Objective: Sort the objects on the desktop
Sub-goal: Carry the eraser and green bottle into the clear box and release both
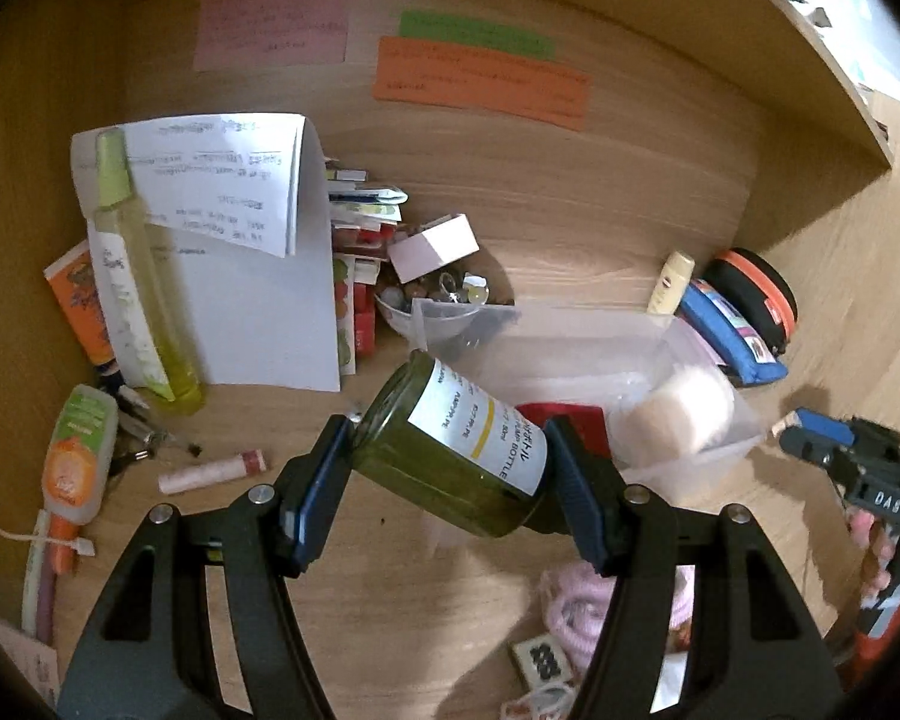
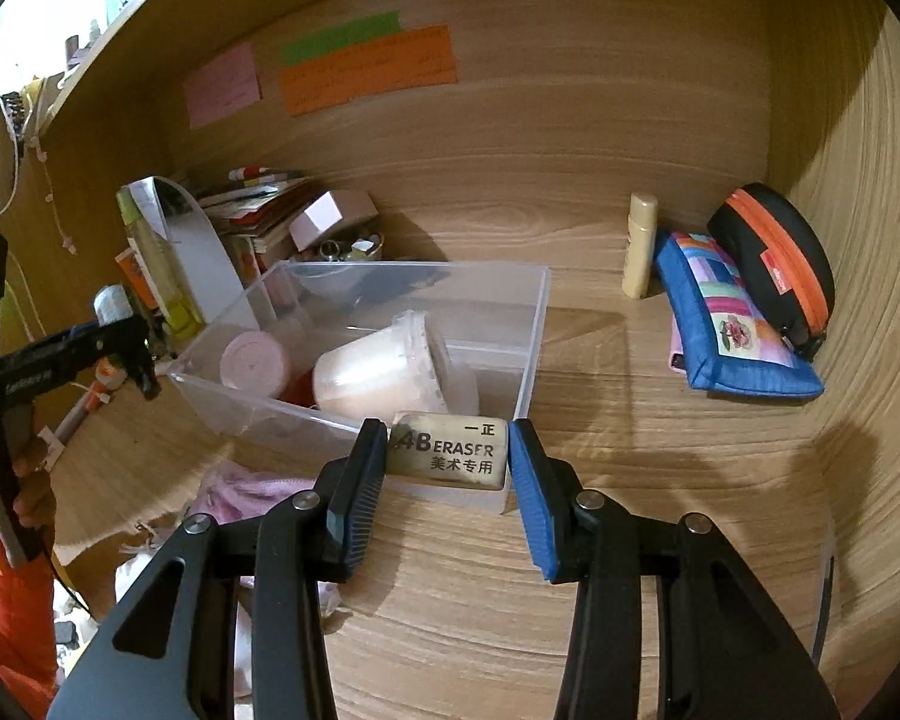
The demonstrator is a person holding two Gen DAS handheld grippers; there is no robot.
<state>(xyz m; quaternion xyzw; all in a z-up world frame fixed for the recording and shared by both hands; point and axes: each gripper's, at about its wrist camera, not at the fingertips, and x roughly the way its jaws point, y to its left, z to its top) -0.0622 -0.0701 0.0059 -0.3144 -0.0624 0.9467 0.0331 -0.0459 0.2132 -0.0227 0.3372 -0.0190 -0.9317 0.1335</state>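
My left gripper (image 1: 450, 474) is shut on a dark green glass bottle (image 1: 450, 468) with a white label, held tilted above the wooden desk, just in front of the clear plastic bin (image 1: 690, 456). My right gripper (image 2: 448, 468) is shut on a grey 4B eraser (image 2: 450, 450), held over the bin's near rim (image 2: 438, 495). Inside the bin lie a cloudy plastic tub (image 2: 384, 372), a pink round lid (image 2: 255, 363) and something red. The right gripper (image 1: 834, 450) also shows at the right edge of the left wrist view.
A tall yellow-green bottle (image 1: 138, 294), folded papers (image 1: 240, 252), an orange tube (image 1: 78, 306) and a lip balm (image 1: 210, 474) clutter the left. A blue pouch (image 2: 726, 324), black-orange case (image 2: 774, 264) and cream bottle (image 2: 639, 252) stand right. Pink cord (image 1: 576, 606) lies in front.
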